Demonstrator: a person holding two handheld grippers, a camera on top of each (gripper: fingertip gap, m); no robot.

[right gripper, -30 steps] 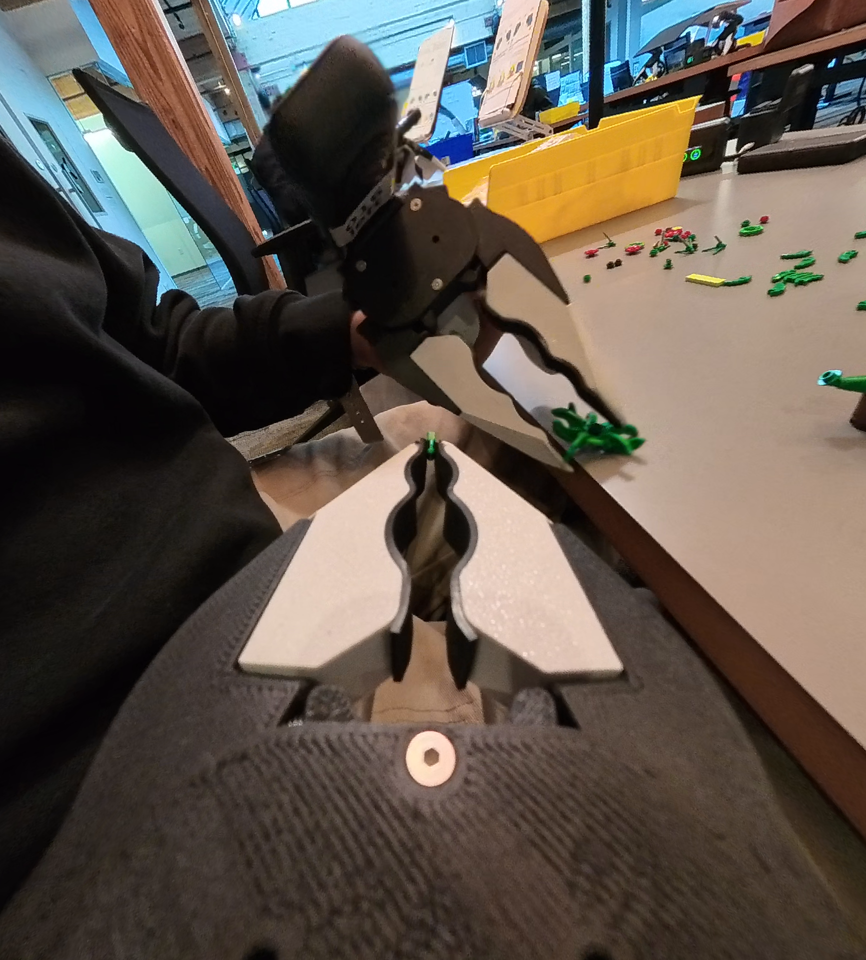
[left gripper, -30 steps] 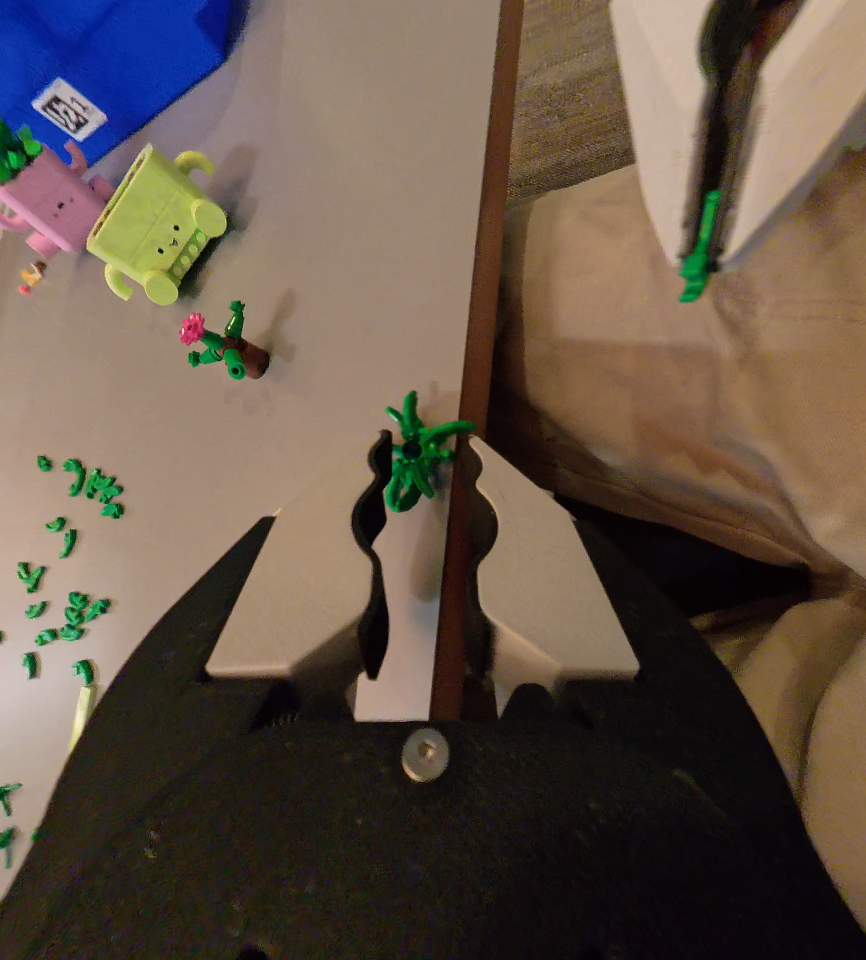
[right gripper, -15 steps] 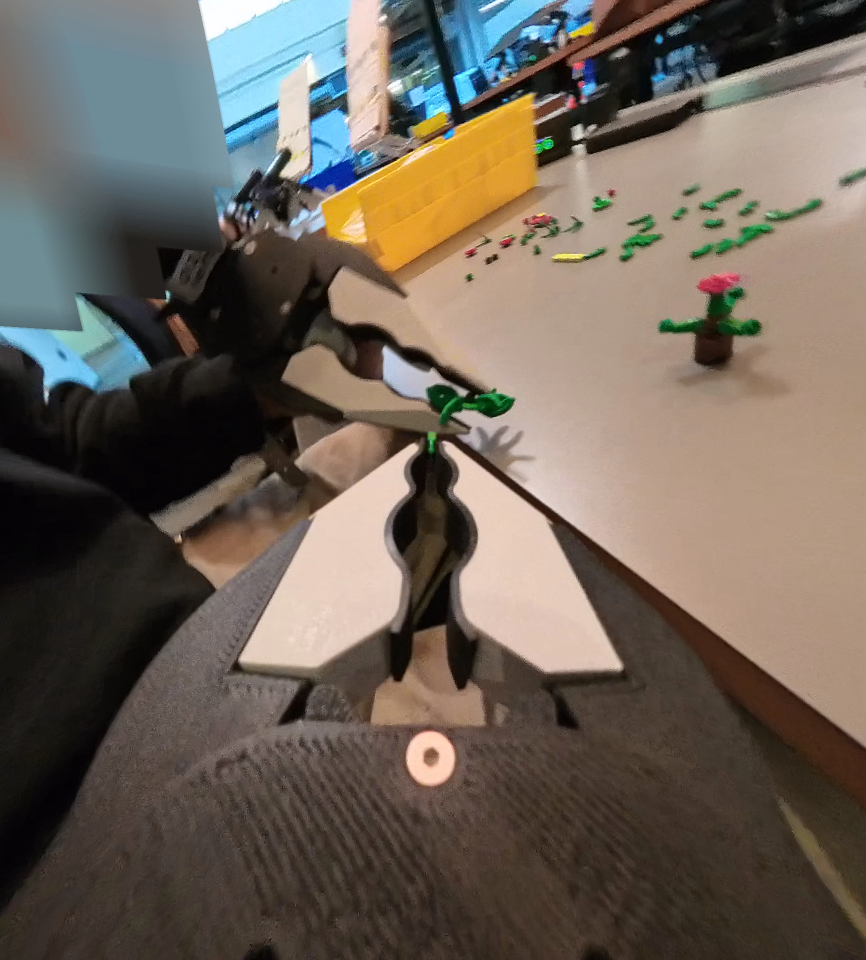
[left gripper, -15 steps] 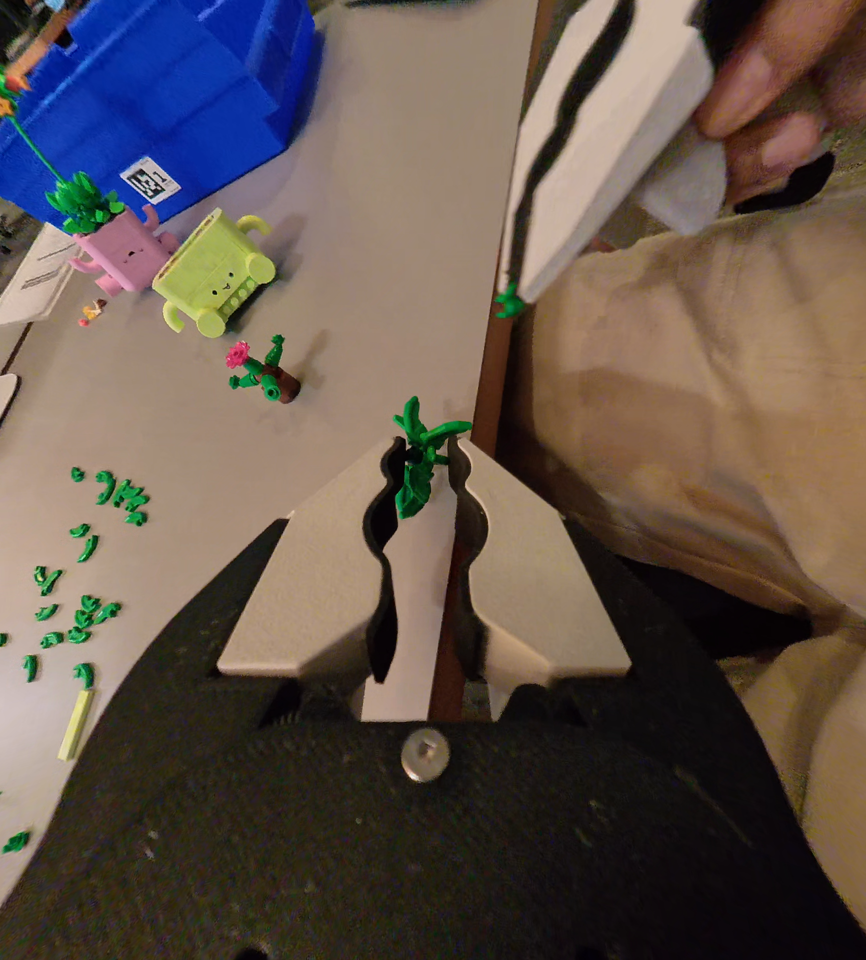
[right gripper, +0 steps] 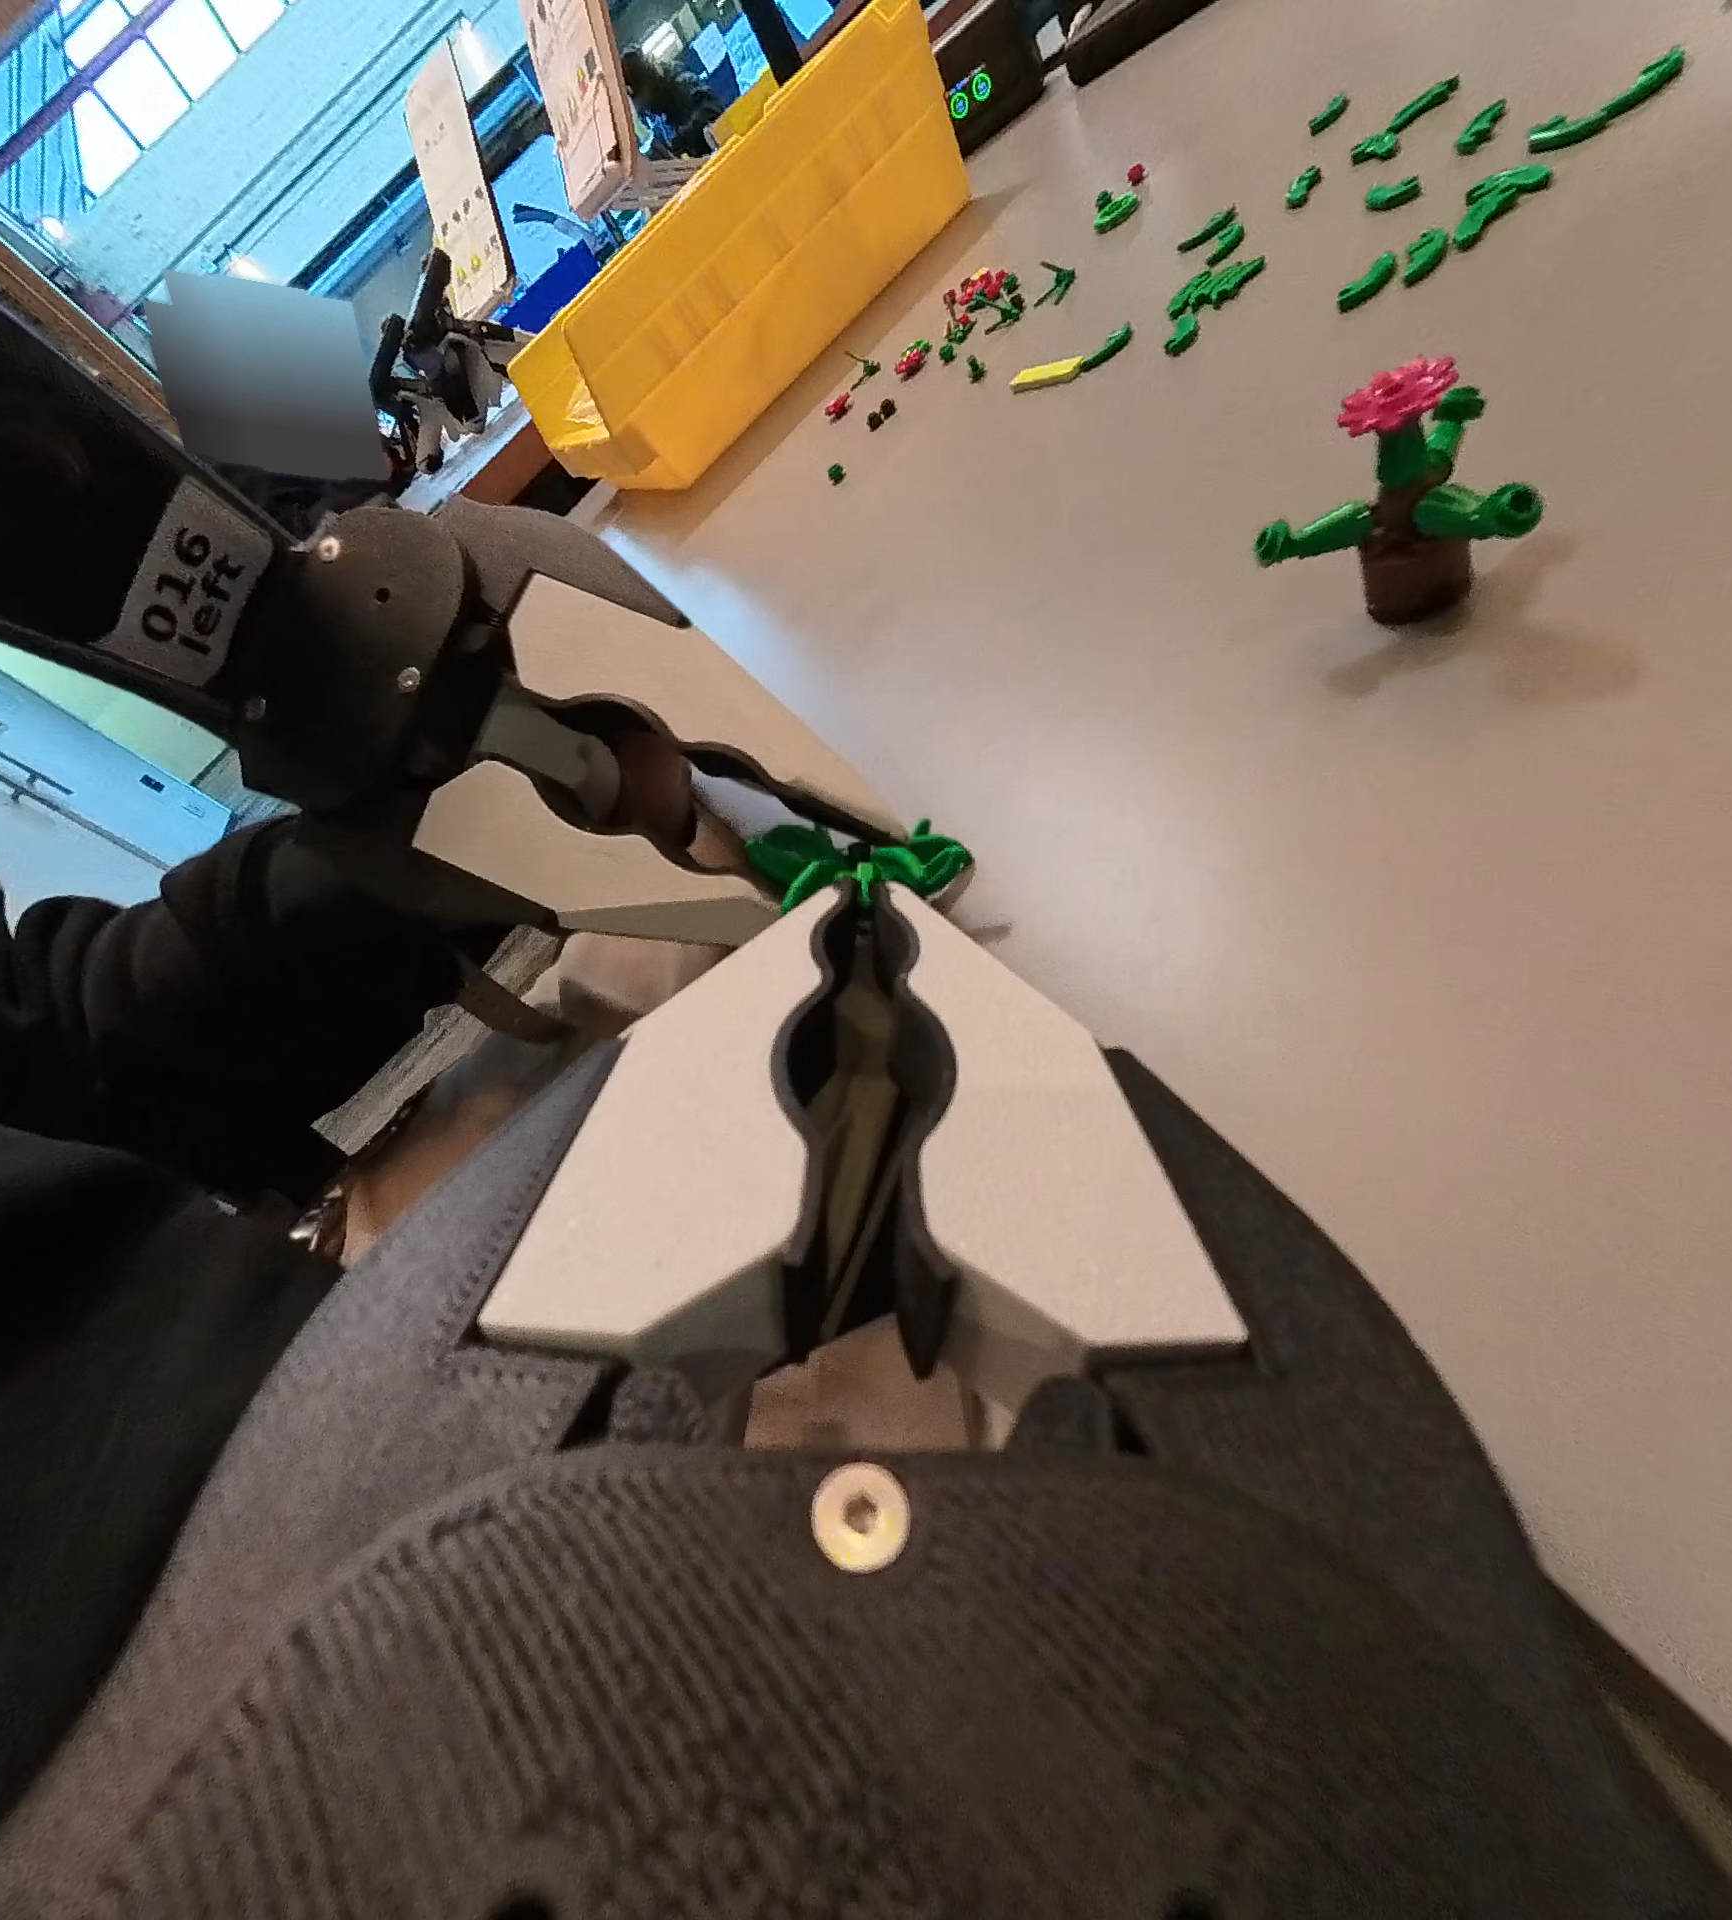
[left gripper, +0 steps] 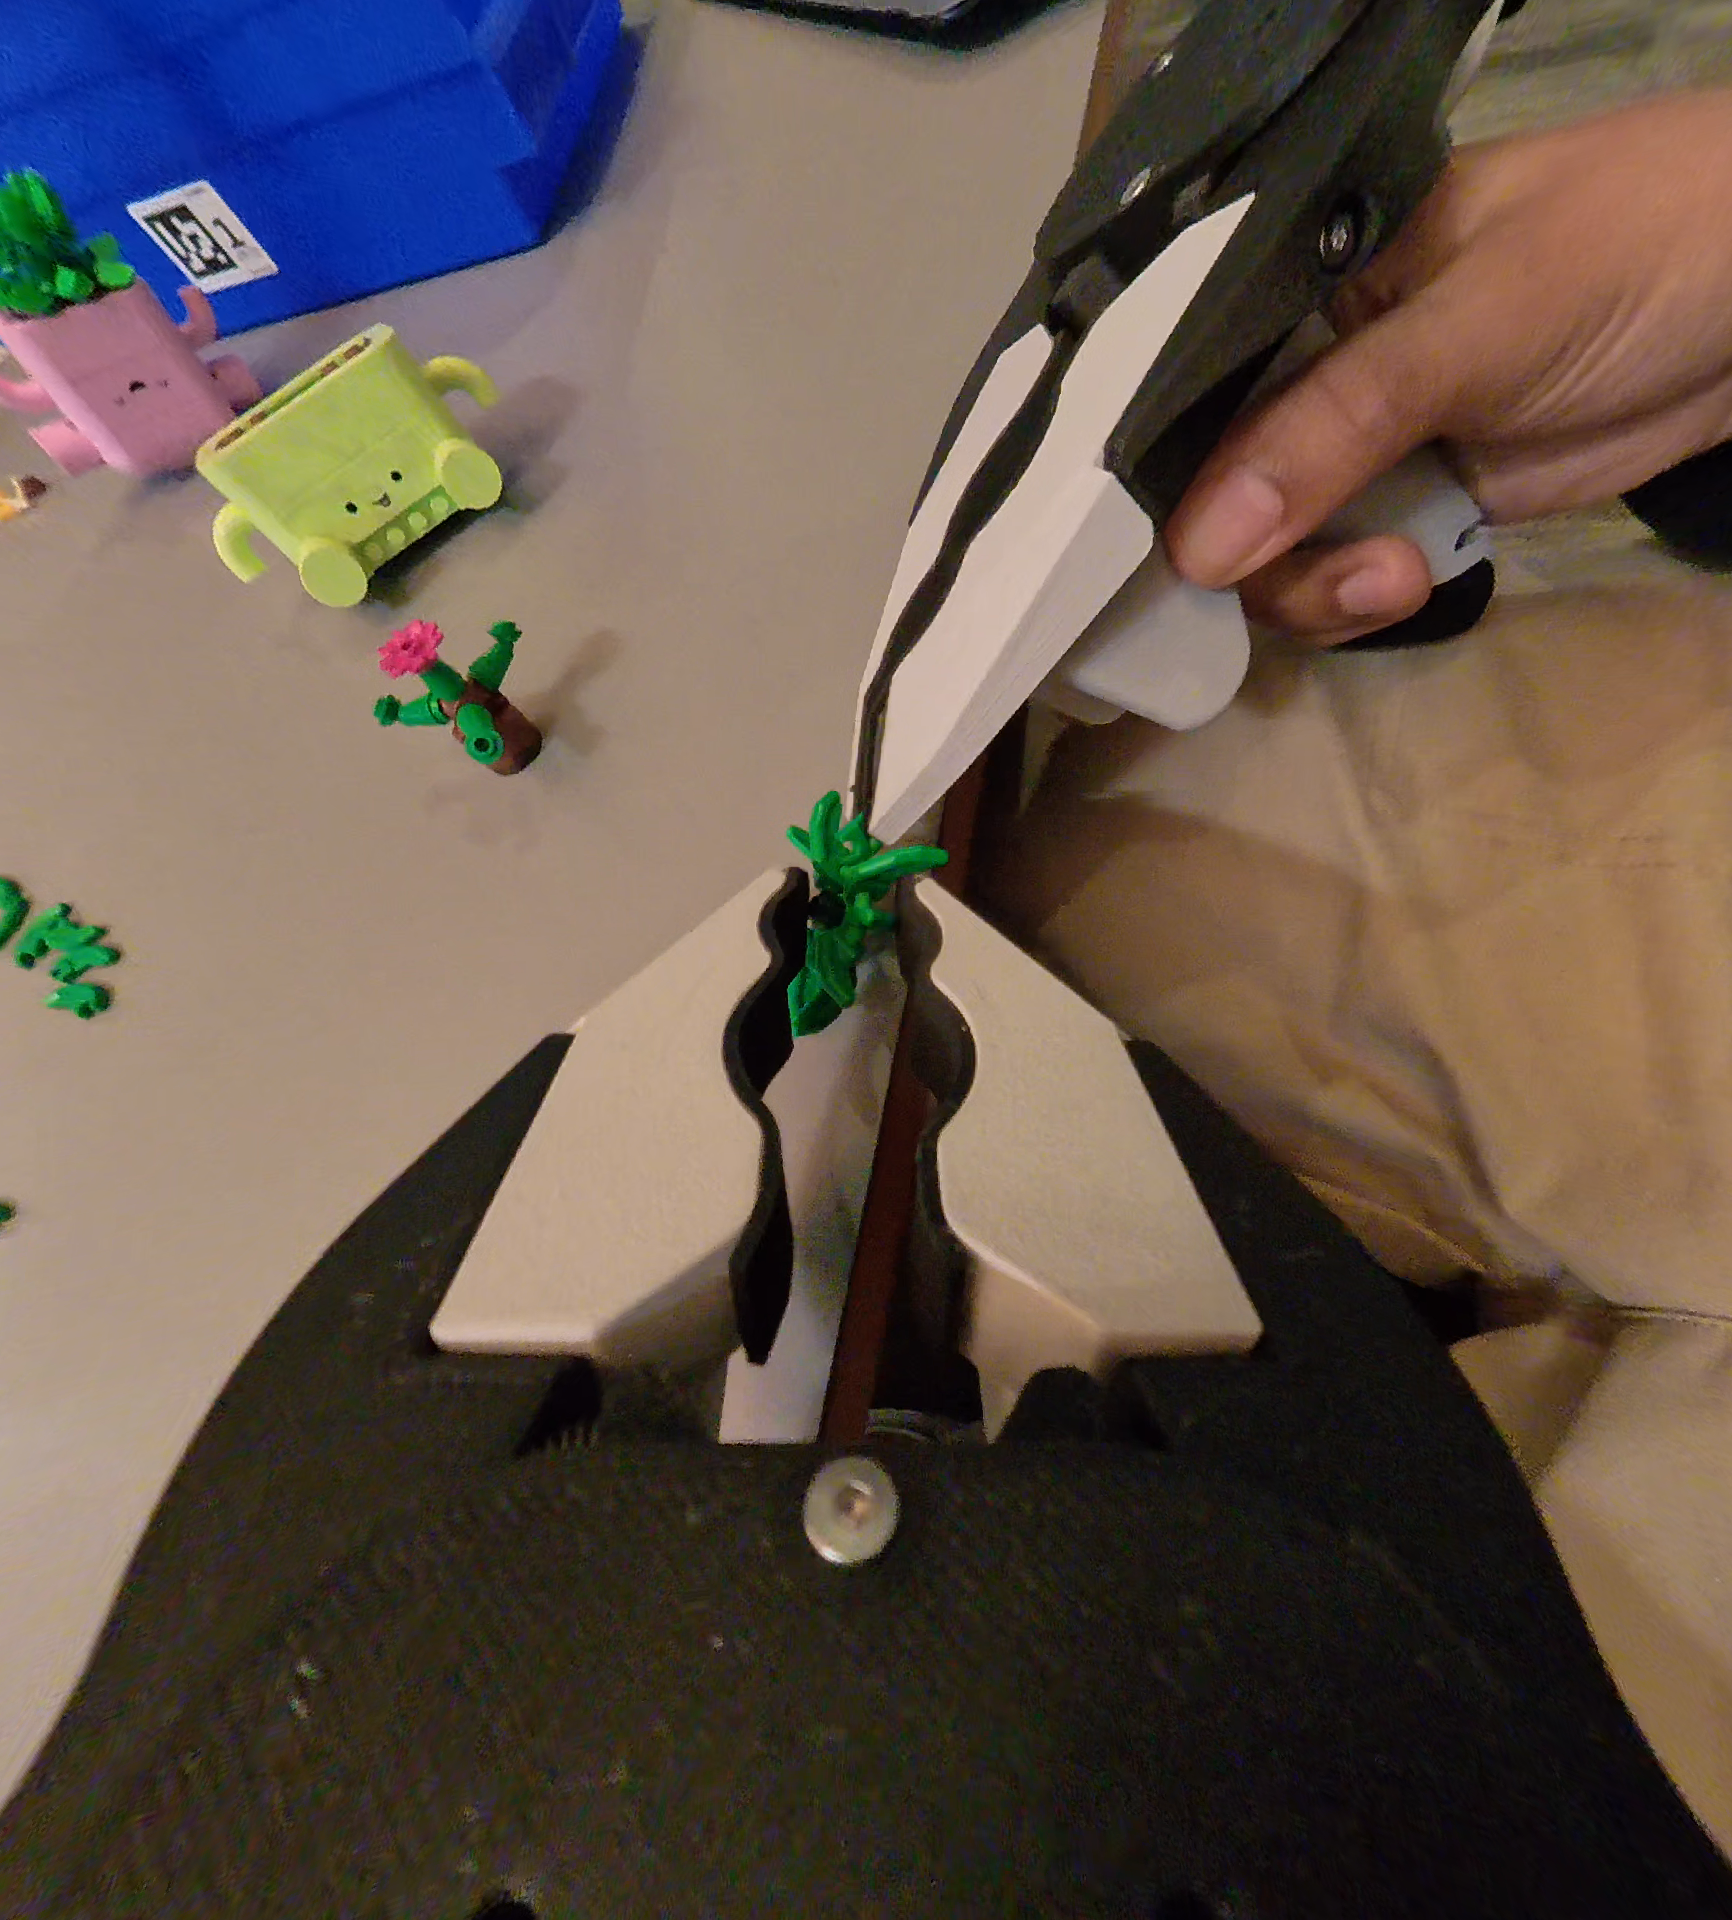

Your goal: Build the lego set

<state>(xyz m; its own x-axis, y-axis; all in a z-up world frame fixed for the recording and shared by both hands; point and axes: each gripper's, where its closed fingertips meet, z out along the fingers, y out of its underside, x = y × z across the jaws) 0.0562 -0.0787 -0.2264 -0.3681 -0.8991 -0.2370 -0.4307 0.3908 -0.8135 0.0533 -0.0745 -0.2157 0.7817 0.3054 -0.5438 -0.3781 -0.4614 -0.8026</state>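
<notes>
At the near edge of the grey table (left gripper: 301,1039), the left gripper (left gripper: 849,902) pinches a green leaf cluster (left gripper: 846,894). The right gripper (right gripper: 863,906), closed on a small green stem piece (right gripper: 864,883), presses its tip against that cluster. A little flowering cactus (right gripper: 1402,499) stands farther out.

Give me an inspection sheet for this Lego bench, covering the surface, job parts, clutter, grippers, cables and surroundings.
Surface: grey table with a brown front edge.
Job's things: green leaf cluster held over the table edge; small green stem meeting it; flower on a brown base standing alone; pink pot with leaves; lime pot tipped on its side.
Clutter: loose green pieces; red bits; a yellow plate.
Grippers: left gripper shut on the leaf cluster; right gripper shut on the stem, tips meeting the left's.
Cables: nothing seen.
Surroundings: blue bin; yellow bin; person's hand on the right gripper; tan trousers.
</notes>
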